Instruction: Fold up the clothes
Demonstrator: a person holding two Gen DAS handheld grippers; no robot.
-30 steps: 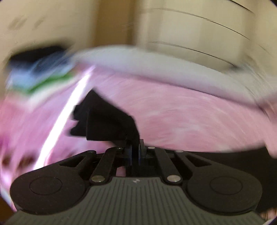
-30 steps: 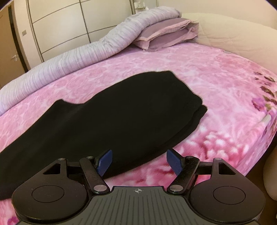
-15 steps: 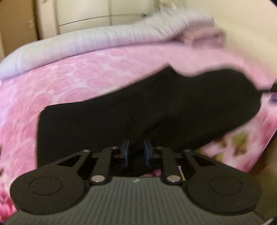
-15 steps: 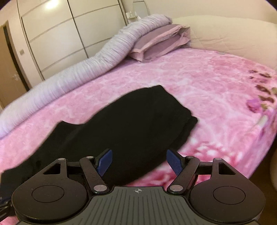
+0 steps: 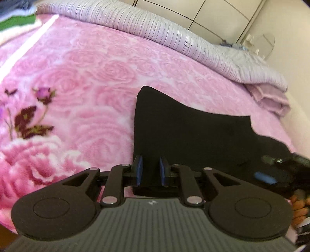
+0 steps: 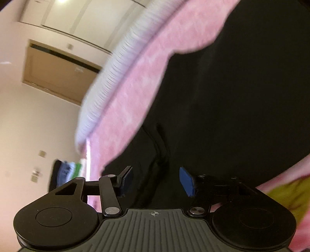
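Note:
A black garment [image 5: 193, 131] lies flat on the pink rose blanket [image 5: 87, 81]. My left gripper [image 5: 150, 171] hangs over its near edge with the blue pads a little apart and black cloth showing between them; no grip is visible. My right gripper [image 6: 155, 181] is open and tilted hard, close over the same black garment [image 6: 232, 97]. It also shows in the left wrist view [image 5: 271, 177] at the far right, low over the cloth, with the person's hand behind it.
A striped lilac duvet [image 5: 174, 33] lies rolled along the bed's far side, with a folded lilac pillow [image 5: 271, 100] at its end. A stack of folded clothes [image 6: 65, 170] sits at the far corner. White wardrobe doors [image 5: 213, 13] stand behind.
My left gripper opened from shut on the black cloth, and the garment now lies flat. My right gripper stayed open, swung down and rolled sideways toward the garment.

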